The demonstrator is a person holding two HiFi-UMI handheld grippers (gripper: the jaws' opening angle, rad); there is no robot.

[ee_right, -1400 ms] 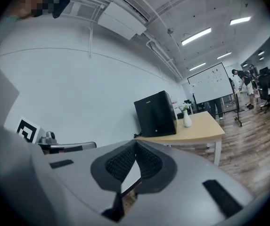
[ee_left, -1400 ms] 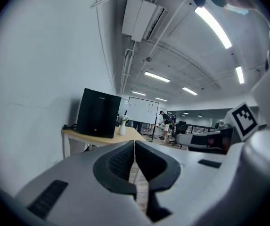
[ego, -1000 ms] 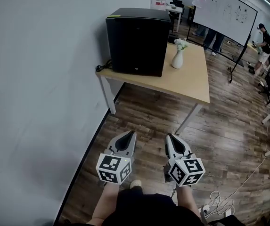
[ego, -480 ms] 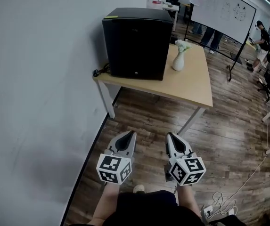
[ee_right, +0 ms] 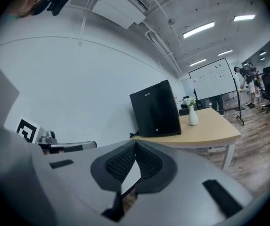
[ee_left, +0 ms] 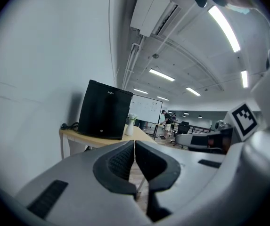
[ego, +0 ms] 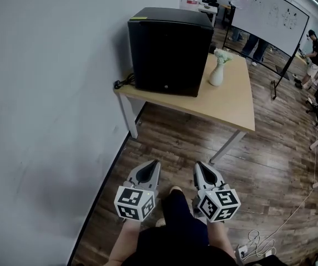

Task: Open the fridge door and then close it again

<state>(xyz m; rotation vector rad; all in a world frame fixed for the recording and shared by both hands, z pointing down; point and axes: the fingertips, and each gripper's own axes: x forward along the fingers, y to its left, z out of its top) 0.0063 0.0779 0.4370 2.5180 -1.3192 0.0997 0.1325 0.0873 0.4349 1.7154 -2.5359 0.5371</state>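
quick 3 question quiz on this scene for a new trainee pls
1. True or false: the fridge door is closed.
2. What stands beside the fridge on the table? A) white vase of flowers B) kettle C) laptop
3. Fill in: the jaws of the left gripper and right gripper are ____, holding nothing.
Key: 1 true; 2 A; 3 shut.

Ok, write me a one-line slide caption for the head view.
Left tool and right tool, both shut and empty, held low facing the closed black fridge beside a vase on the table.
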